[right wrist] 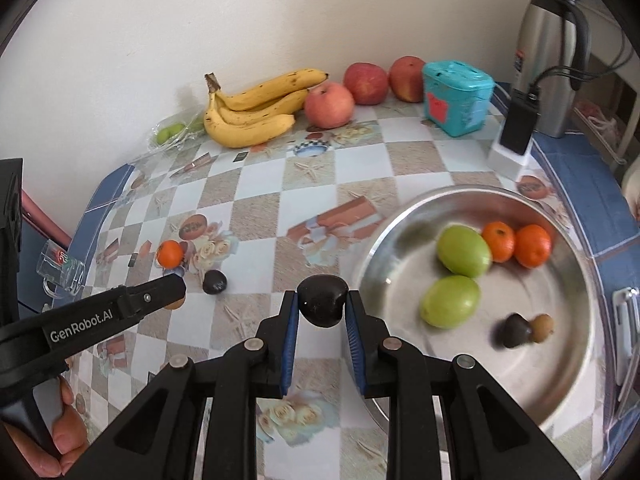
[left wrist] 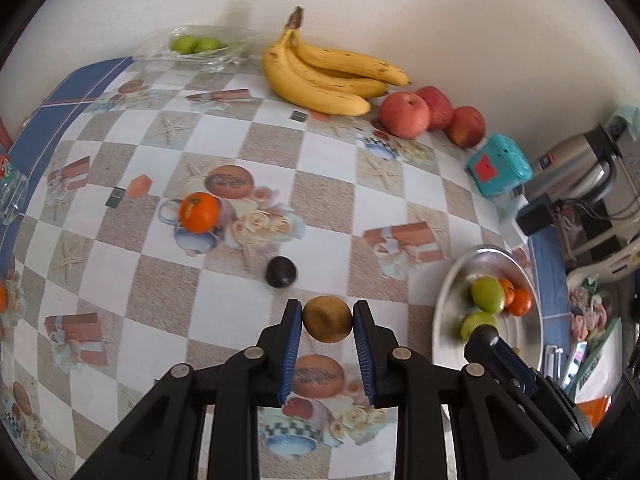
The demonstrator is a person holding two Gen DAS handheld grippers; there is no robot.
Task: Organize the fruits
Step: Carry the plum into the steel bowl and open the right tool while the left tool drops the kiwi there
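My left gripper (left wrist: 327, 314) is shut on a small brown round fruit (left wrist: 327, 319), held just above the table. My right gripper (right wrist: 322, 300) is shut on a dark chestnut-like fruit (right wrist: 322, 299) beside the left rim of the metal bowl (right wrist: 568, 380). The bowl holds two green fruits (right wrist: 463, 251), two tangerines (right wrist: 532, 245), a dark fruit (right wrist: 516, 331) and a small brown one (right wrist: 542, 327). On the table lie a tangerine (left wrist: 199, 212) and another dark fruit (left wrist: 281, 271). The left gripper also shows in the right wrist view (right wrist: 176, 286).
Bananas (left wrist: 320, 76) and three red apples (left wrist: 404, 114) lie by the back wall. A clear bag with green fruits (left wrist: 196, 45) sits at the back left. A teal box (left wrist: 500, 166), a steel thermos (right wrist: 548, 48), a charger (right wrist: 516, 132) and a glass mug (right wrist: 60, 272) stand around.
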